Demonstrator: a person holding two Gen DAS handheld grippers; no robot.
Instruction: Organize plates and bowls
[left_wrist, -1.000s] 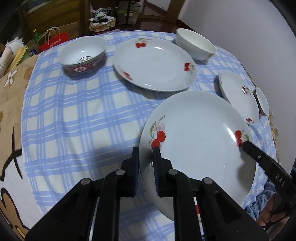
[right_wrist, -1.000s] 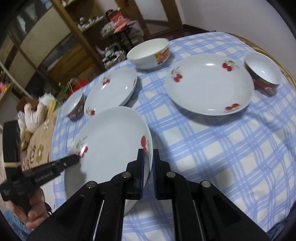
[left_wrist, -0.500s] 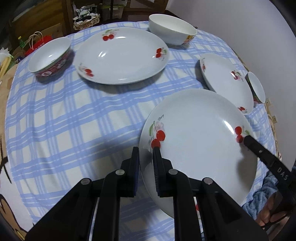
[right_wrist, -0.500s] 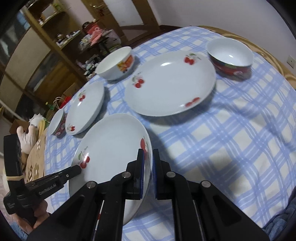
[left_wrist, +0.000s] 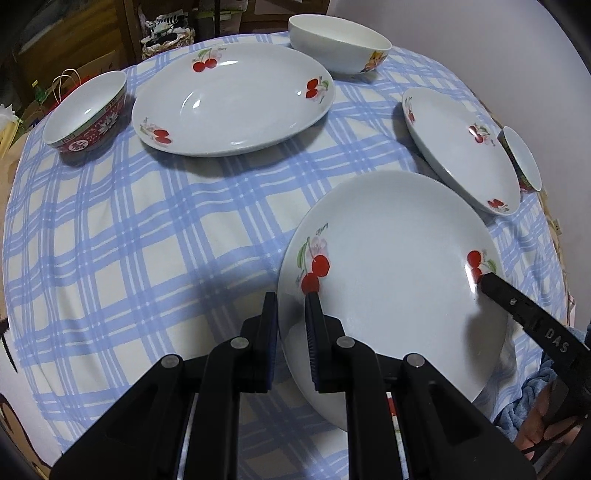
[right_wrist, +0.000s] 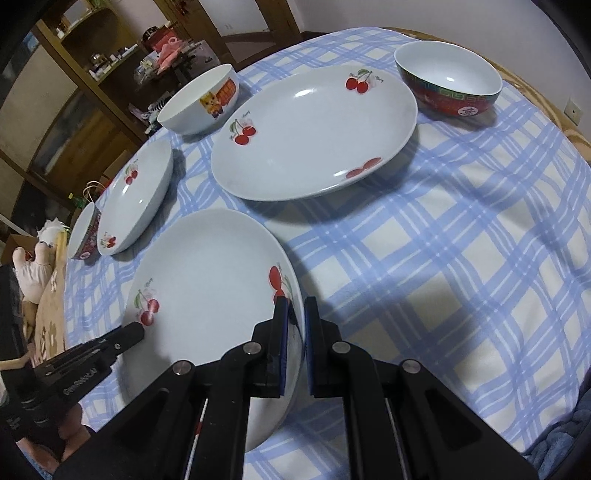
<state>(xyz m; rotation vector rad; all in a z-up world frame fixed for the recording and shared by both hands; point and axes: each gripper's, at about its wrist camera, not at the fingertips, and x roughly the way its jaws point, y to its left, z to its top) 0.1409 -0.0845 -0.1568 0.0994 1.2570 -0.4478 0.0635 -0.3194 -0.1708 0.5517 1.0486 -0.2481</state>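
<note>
Left wrist view: left gripper (left_wrist: 291, 301) pitched steeply down, jaws nearly closed and clamped on the rim of the near cherry plate (left_wrist: 399, 266) at its 8 o'clock; right gripper (left_wrist: 484, 280) clamps the same plate's rim at 3 o'clock, its body trailing to lower right with a hand (left_wrist: 535, 435) partly visible behind it; plate tilted, held between both over the checked tablecloth (left_wrist: 147, 240); small cherry plate (left_wrist: 454, 147) near at 1 o'clock, a small bowl (left_wrist: 524, 158) just beside its far edge; large cherry plate (left_wrist: 232, 99) at 11 o'clock, well apart; red-patterned bowl (left_wrist: 85, 110) at 10 o'clock just beside it; white bowl (left_wrist: 340, 48) farthest, at 12 o'clock.

Right wrist view: right gripper (right_wrist: 295, 306) also angled down, jaws almost shut on the plate's rim; left gripper (right_wrist: 136, 330) on the opposite rim at 9 o'clock.
</note>
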